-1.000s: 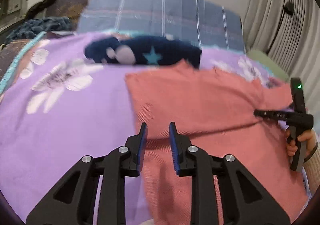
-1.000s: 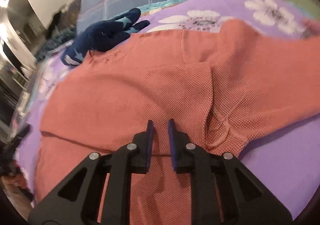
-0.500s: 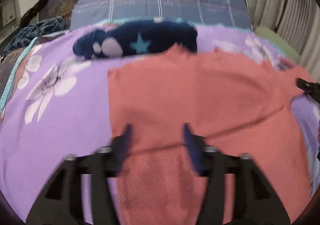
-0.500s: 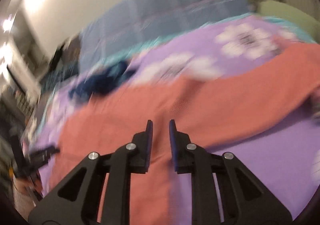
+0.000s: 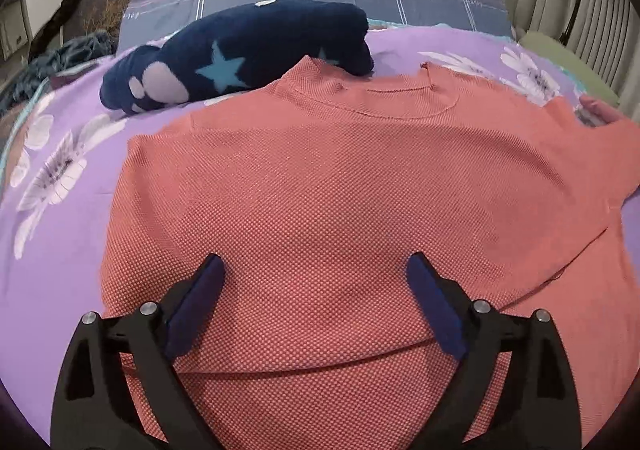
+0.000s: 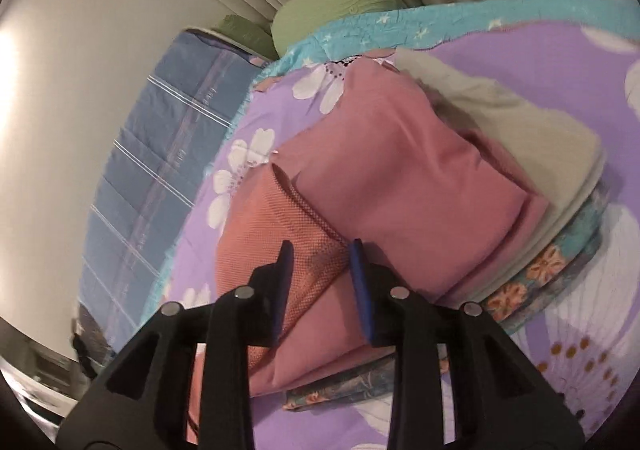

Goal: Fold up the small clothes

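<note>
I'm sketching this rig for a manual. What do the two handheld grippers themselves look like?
Both the left gripper and right gripper look alike: matte black plastic linkage arms with triangular cut-outs, round silver pivot screws, and flat dark-blue pads lining the fingers. No cables, markings or sleeves are visible.

Left wrist view aimed forward and down from low over the bed (image 5: 72, 234), coral shirt (image 5: 340, 210) seen close up, right wrist view rolled sideways, pressed near a folded stack (image 6: 420, 178), shirt and purple bedspread shared by both
</note>
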The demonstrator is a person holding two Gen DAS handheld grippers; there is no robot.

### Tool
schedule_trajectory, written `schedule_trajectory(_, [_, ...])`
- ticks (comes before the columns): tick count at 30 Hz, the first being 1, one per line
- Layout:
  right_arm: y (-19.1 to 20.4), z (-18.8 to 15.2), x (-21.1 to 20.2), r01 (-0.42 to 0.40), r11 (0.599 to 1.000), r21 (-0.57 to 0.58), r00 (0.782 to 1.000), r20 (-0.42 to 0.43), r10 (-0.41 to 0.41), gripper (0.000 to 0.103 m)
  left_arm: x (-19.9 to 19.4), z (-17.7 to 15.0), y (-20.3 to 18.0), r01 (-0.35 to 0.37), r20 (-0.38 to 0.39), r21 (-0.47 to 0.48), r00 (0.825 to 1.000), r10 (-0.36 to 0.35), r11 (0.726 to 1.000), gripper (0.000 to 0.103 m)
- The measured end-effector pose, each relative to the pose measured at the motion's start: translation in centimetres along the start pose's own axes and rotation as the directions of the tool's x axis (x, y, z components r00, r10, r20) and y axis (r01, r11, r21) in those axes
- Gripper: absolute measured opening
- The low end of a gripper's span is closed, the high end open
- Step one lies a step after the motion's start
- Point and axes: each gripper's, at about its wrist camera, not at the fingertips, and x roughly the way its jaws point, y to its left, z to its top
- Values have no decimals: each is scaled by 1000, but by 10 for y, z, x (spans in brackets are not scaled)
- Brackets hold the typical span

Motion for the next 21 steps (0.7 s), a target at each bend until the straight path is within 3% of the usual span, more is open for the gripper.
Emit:
schedule_trajectory(6, [8,-13,-8,45,999,26,999,12,-45,30,1,-1,-1,-6,7,5,1000,6,1000,94])
schedule_trajectory(10, [23,-14,-1,91,994,-53,996,4,-91,43,0,-3,0,0,7,2,1000,0,1000,94])
schedule_trajectory(13, [30,-12,9,98,994,-53,995,18,-97,42,0,-3,0,-2,8,2,1000,2,1000,94])
schedule_trajectory(16, [37,-10,19,151,983,-103,988,55,-146,7,-1,-3,0,-1,11,1,1000,1,1000,94])
schedule_trajectory(19, [45,-17,10,79,994,-76,994,81,-73,5,-1,-4,0,0,12,0,1000,0,1000,94])
schedule_trajectory(21, [70,-30,0,8,989,-145,996,88,5,5,-1,-4,0,3,12,-2,1000,-3,1000,95])
